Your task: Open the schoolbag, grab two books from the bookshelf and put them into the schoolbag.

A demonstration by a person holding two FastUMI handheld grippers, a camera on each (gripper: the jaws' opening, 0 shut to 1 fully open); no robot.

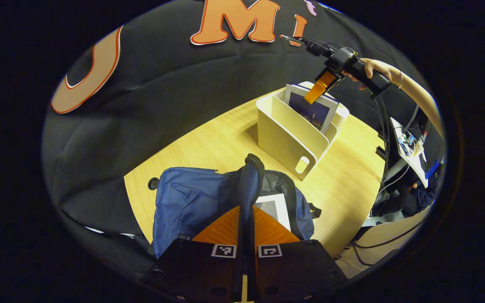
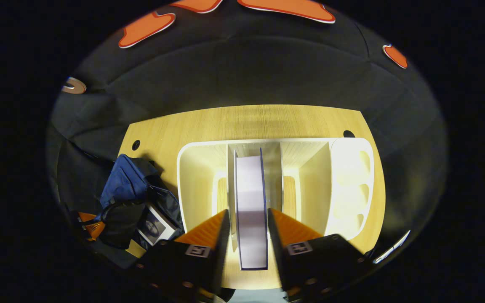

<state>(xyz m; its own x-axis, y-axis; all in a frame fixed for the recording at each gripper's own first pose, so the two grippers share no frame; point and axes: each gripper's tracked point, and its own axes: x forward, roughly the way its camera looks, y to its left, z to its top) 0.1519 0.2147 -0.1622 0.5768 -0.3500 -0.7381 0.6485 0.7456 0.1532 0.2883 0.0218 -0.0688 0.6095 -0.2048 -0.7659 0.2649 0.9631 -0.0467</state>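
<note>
Two grippers, one on the bag and one over the shelf.

Left gripper [image 1: 246, 235] is pinched tight on the dark rim of the blue schoolbag [image 1: 192, 202], where one book [image 1: 274, 208] lies inside. Right gripper [image 2: 247, 229] stands apart around the upright book [image 2: 250, 210] in the white bookshelf [image 2: 347, 185]; contact cannot be told. On the wooden table [image 2: 246, 122], the schoolbag is at 9 o'clock of the shelf.

The left gripper [image 1: 246, 210], at the bottom centre of its own view, has its fingers pressed together. At upper right there, a hand [image 1: 362, 73] angles the right gripper [image 1: 319, 87] downward, fingers parted.
</note>
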